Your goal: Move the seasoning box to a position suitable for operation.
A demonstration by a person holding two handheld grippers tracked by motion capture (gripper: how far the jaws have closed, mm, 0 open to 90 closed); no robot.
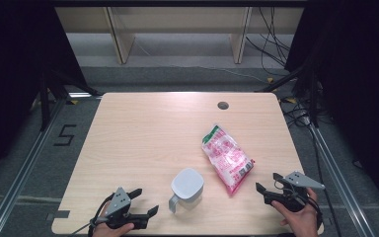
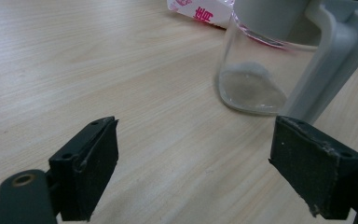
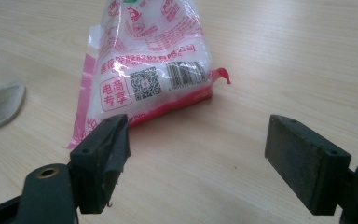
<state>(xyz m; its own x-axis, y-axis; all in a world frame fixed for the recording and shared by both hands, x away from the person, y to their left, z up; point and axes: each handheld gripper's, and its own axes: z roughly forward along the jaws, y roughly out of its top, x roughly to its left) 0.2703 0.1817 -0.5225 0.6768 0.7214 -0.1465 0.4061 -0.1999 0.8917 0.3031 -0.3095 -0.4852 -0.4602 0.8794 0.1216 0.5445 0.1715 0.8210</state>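
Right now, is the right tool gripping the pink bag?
No, the right tool is open, and the pink bag lies on the table beyond its jaws.

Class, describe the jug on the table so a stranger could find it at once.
Start at the wooden table and look to its near edge, between the two grippers. The jug stands there, left of the pink and white bag. It alone has clear glass walls, a pale grey lid and a grey handle.

Grey floor (image 1: 39, 148), wooden shelving (image 1: 177, 29) behind
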